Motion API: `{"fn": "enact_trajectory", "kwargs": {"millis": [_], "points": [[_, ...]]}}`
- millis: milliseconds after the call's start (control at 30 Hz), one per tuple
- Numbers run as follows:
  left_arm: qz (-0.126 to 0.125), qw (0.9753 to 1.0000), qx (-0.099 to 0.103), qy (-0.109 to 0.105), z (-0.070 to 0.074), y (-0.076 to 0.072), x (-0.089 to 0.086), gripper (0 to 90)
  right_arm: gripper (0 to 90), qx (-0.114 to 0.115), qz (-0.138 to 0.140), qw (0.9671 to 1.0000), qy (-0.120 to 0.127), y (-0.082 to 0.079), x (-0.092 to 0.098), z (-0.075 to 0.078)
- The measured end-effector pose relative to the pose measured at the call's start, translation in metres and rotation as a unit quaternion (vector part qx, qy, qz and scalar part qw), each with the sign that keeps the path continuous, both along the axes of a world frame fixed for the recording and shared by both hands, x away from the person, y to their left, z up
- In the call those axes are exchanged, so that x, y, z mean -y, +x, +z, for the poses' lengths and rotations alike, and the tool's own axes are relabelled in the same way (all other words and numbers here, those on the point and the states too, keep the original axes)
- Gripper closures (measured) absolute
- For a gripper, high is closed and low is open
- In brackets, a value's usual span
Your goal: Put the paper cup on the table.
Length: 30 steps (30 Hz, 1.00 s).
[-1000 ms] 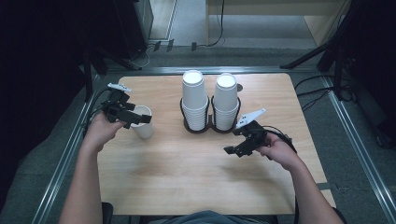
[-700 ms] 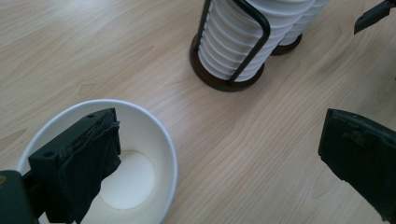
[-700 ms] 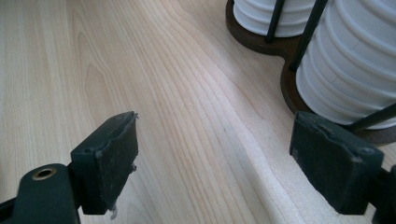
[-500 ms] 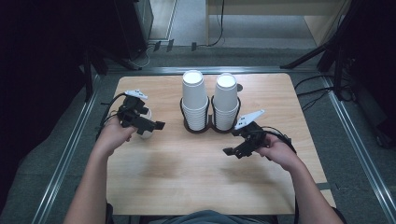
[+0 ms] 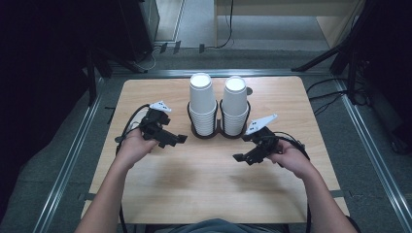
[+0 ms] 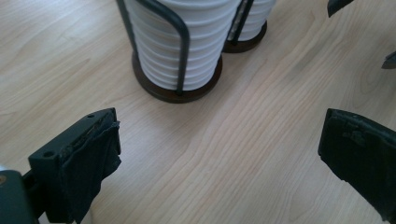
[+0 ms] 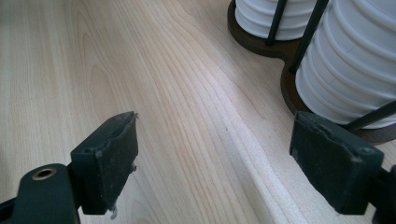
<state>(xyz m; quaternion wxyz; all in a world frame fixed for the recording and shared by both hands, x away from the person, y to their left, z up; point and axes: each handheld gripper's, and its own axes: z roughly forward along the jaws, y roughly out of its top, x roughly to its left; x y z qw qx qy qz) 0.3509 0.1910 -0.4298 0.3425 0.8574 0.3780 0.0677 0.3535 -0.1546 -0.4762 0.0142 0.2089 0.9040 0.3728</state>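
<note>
Pale wood grain covers the table (image 5: 204,189) in front of you, and dark floor with metal rails lies around it. Near the far middle of the table stands a black wire cup holder (image 5: 217,130) with two round dark bases joined together. It keeps two stacks of white paper cups, the left cup stack (image 5: 202,103) and the right cup stack (image 5: 235,104), both upright and side by side. Your left gripper (image 5: 176,140) is just to the left of the holder, near its base but apart from it, and it points toward the left stack. In the left gripper view, its jaws are spread wide with only bare wood between them, and the ribbed rims of the left stack (image 6: 169,44) rise straight ahead behind a wire bar. Your right gripper (image 5: 242,158) is a little in front of the holder, on its right side, and it points toward the middle of the table. Its jaws are also spread and hold nothing; in the right gripper view, the right stack (image 7: 355,65) is close beside the right jaw, not touching it.
</note>
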Motion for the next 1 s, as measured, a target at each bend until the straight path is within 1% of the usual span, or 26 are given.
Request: {"fn": "enact_trajectory", "kwargs": {"millis": [67,100,267,367,433,500,633,767,867,1000], "points": [[-0.004,1.0000,-0.006,0.006,-0.003,-0.001,0.006,0.0,15.7,0.001,0.001,1.0000,-0.001,-0.001,0.000,0.000],[-0.008,0.9999,-0.005,0.011,-0.004,-0.002,0.008,0.0,15.7,0.001,0.001,1.0000,-0.001,-0.001,0.000,0.000],[-0.014,0.9999,0.003,0.009,-0.012,-0.008,0.022,0.0,15.7,0.002,0.001,1.0000,-0.001,-0.001,-0.001,0.001],[-0.023,0.9997,-0.004,0.010,-0.018,-0.011,0.029,0.0,15.7,0.004,0.001,1.0000,-0.003,-0.002,-0.001,0.001],[-0.029,0.9995,-0.004,0.015,-0.022,-0.013,0.035,0.0,15.7,0.004,0.001,1.0000,-0.004,-0.002,-0.001,0.001],[-0.032,0.9994,-0.004,0.012,-0.026,-0.015,0.038,0.0,15.7,0.005,0.003,1.0000,-0.004,-0.002,-0.001,0.001],[-0.032,0.9994,0.001,0.012,-0.031,-0.017,0.044,0.0,15.7,0.005,0.003,1.0000,-0.004,-0.002,-0.001,0.001],[-0.031,0.9995,-0.002,0.003,-0.037,-0.019,0.050,0.0,15.7,0.005,0.003,1.0000,-0.004,-0.003,-0.001,0.000],[-0.030,0.9995,0.001,0.006,-0.041,-0.020,0.054,0.0,15.7,0.004,0.004,1.0000,-0.007,-0.003,-0.002,0.000],[-0.033,0.9994,0.000,0.010,-0.046,-0.021,0.059,0.0,15.7,0.005,0.007,0.9999,-0.009,-0.004,-0.003,0.000]]}}
